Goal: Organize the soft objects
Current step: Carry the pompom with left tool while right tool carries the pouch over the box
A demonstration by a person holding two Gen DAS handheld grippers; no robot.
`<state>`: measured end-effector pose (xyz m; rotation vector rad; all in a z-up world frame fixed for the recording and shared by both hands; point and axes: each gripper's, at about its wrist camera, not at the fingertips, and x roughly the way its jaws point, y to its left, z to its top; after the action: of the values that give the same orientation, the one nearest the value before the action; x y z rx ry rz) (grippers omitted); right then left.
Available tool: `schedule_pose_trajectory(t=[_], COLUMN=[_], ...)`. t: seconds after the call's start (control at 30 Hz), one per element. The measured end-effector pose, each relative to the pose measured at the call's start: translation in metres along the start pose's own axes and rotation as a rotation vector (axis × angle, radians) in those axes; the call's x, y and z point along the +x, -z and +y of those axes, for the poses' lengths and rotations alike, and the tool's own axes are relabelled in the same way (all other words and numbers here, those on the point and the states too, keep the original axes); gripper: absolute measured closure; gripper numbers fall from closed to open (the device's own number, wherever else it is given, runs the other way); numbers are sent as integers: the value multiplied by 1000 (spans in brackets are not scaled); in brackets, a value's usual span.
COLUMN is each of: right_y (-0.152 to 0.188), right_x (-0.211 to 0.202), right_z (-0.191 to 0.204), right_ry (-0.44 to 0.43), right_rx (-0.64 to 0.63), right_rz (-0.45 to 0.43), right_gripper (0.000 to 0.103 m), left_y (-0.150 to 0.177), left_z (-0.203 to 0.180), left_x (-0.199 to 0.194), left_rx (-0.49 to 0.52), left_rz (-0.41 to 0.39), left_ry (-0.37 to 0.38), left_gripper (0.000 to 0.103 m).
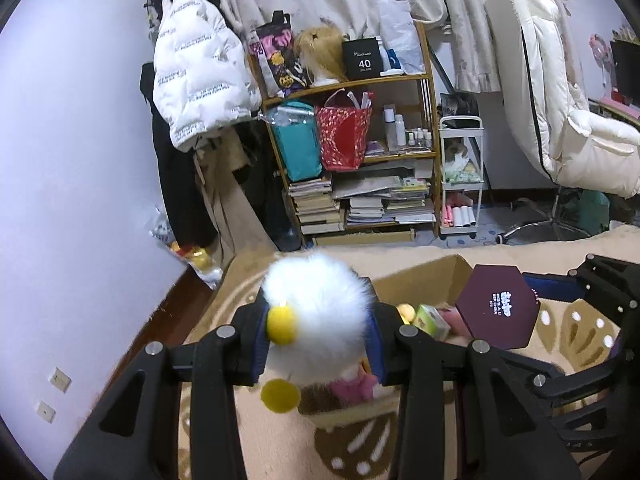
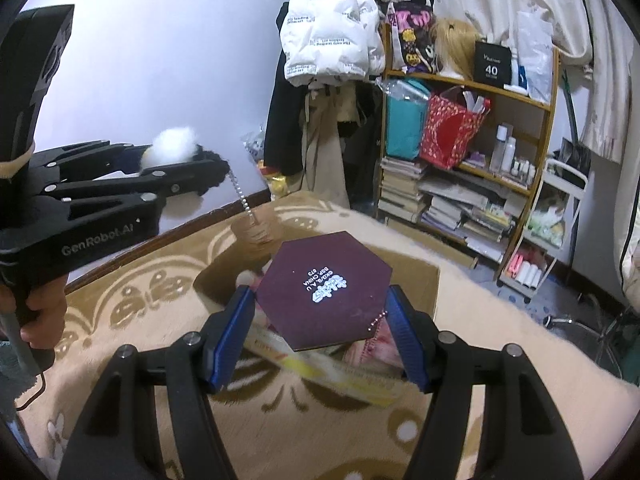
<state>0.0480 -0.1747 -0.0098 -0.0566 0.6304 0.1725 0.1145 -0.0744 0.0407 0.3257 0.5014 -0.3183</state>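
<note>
White plush [image 1: 320, 300] between hand-held gripper [image 1: 318, 344] pads.

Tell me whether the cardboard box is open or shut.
Open: the cardboard box has its flaps up, with items visible inside below the hexagonal card.

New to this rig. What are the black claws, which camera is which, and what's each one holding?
There is no robot arm here: a person holds a two-finger gripper in each hand, and each gripper has a fisheye camera looking forward along its fingers.

The left wrist view shows the left gripper shut on a fluffy white plush toy with yellow pom-poms.

The right wrist view shows the right gripper shut on a dark hexagonal tag with white print. The left gripper is also seen there from the side.

Below both sits an open cardboard box holding soft items, on a beige patterned rug. A cluttered bookshelf stands behind.
</note>
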Motion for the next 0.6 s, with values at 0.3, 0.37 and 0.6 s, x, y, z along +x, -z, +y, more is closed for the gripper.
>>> schedule_pose_trajectory(t=[0.3, 0.37, 0.6], right_y=[-9, -8, 1], right_x=[20, 25, 57], right_z=[-15, -19, -34], right_ry=[5, 6, 2], right_rx=[56, 68, 102], right_rz=[2, 5, 42], right_gripper=[32, 32, 32], left_y=[2, 6, 18], left_z=[-7, -6, -10], left_x=[38, 48, 75], left_rx=[22, 1, -2], left_rz=[66, 93, 141], left_ry=[11, 26, 31], left_gripper=[65, 65, 65])
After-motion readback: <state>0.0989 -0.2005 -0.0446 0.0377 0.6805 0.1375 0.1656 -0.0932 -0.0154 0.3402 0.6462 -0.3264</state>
